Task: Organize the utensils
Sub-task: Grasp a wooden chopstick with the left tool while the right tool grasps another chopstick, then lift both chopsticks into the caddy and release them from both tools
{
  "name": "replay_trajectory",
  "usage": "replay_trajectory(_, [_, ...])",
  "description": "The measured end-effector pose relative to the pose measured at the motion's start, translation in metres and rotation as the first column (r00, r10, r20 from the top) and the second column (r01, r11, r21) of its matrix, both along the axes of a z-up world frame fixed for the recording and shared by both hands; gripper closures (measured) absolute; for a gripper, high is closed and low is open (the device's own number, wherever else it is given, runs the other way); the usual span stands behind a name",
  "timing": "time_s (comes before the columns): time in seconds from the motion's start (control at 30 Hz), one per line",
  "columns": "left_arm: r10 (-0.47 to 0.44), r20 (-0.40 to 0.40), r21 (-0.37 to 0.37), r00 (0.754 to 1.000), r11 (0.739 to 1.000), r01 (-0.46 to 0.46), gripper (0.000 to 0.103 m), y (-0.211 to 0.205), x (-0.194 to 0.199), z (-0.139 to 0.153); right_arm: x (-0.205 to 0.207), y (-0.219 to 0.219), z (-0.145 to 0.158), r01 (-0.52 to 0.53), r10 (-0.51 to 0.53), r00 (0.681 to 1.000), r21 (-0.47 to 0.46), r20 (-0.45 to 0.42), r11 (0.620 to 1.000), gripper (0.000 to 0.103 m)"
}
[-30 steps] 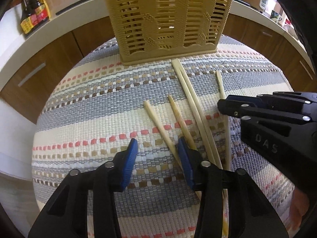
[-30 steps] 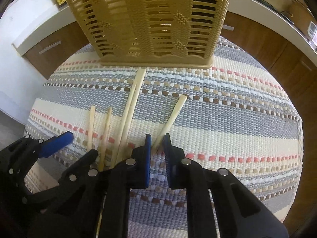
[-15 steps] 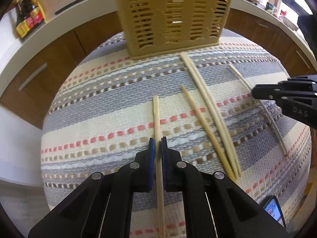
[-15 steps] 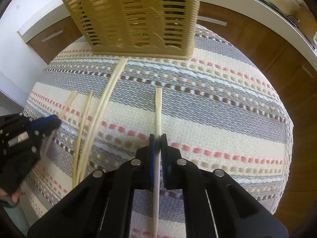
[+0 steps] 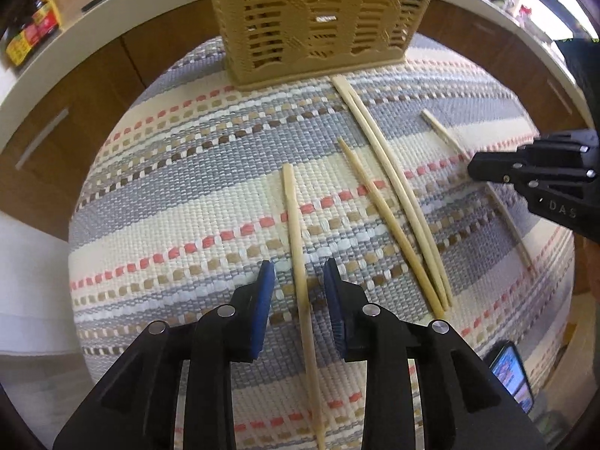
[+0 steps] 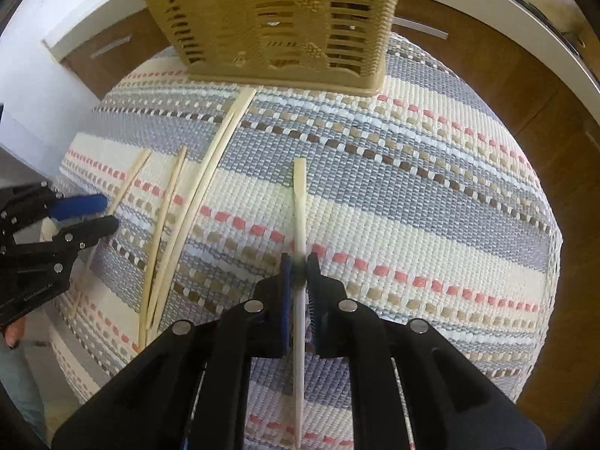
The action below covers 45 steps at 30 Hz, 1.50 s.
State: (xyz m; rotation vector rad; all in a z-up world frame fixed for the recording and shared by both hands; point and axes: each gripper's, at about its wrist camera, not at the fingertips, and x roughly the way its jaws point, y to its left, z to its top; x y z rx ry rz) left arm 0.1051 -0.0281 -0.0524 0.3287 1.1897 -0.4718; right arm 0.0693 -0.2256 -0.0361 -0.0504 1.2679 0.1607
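Observation:
Several wooden chopsticks lie on a striped woven mat (image 5: pixel 187 195). My left gripper (image 5: pixel 299 281) is open, its blue pads either side of one chopstick (image 5: pixel 294 225) that lies on the mat. My right gripper (image 6: pixel 299 266) is shut on another chopstick (image 6: pixel 300 202) and holds it pointing at the tan slotted utensil basket (image 6: pixel 285 18). A pair of chopsticks (image 5: pixel 390 176) and a single one (image 5: pixel 375 202) lie between the grippers. The basket (image 5: pixel 318 18) stands at the mat's far edge. The left gripper also shows in the right wrist view (image 6: pixel 93 212).
Wooden cabinets and a white countertop (image 5: pixel 112 18) curve behind the mat. Sauce bottles (image 5: pixel 30 30) stand at the far left. A phone (image 5: pixel 512 378) lies near the mat's right front corner.
My left gripper has opened from around its chopstick, which now lies on the mat between the pads. My right gripper stays shut on its chopstick and has moved nearer the basket.

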Motion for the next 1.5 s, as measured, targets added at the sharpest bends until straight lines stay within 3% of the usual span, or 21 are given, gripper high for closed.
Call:
replay_trajectory(0.23, [-0.015, -0.012, 0.034, 1.000, 0.999, 0.016, 0.077, -0.008, 0.003, -0.003, 0.001, -0.004, 0.003, -0.008, 0.010, 0.999, 0.047, -0.042, 0.999, 0.088])
replay_trajectory(0.43, [-0.009, -0.006, 0.048, 1.000, 0.999, 0.009, 0.078, -0.003, 0.005, -0.001, -0.002, -0.007, 0.003, -0.019, 0.020, 0.999, 0.027, -0.036, 0.999, 0.088])
replay_trajectory(0.6, [-0.013, 0.026, 0.080, 1.000, 0.997, 0.011, 0.094, -0.030, -0.014, -0.005, -0.004, 0.001, 0.004, -0.027, 0.027, 1.000, -0.011, -0.017, 1.000, 0.093])
replay_trajectory(0.7, [-0.009, 0.047, 0.095, 0.999, 0.995, 0.004, 0.097, -0.034, -0.019, -0.005, -0.005, 0.001, 0.004, -0.029, 0.029, 0.999, 0.001, -0.014, 1.000, 0.098])
replay_trajectory(0.87, [0.021, 0.080, 0.029, 0.997, 0.999, -0.023, 0.099, -0.034, -0.025, 0.002, -0.014, -0.006, 0.014, -0.043, 0.040, 0.998, 0.060, 0.042, 0.997, 0.099])
replay_trajectory(1.0, [0.034, 0.155, -0.062, 0.987, 0.998, -0.024, 0.099, -0.030, -0.035, 0.031, -0.026, -0.012, 0.040, -0.075, 0.061, 0.989, 0.104, 0.138, 0.992, 0.099])
replay_trajectory(1.23, [0.083, 0.350, -0.251, 0.933, 0.968, 0.008, 0.099, -0.028, -0.053, 0.112, -0.042, -0.018, 0.106, -0.195, 0.101, 0.928, 0.237, 0.360, 0.952, 0.099])
replay_trajectory(1.5, [0.186, 0.535, -0.431, 0.824, 0.899, 0.078, 0.099, -0.030, -0.051, 0.188, -0.043, -0.023, 0.182, -0.353, 0.091, 0.774, 0.307, 0.627, 0.884, 0.099])
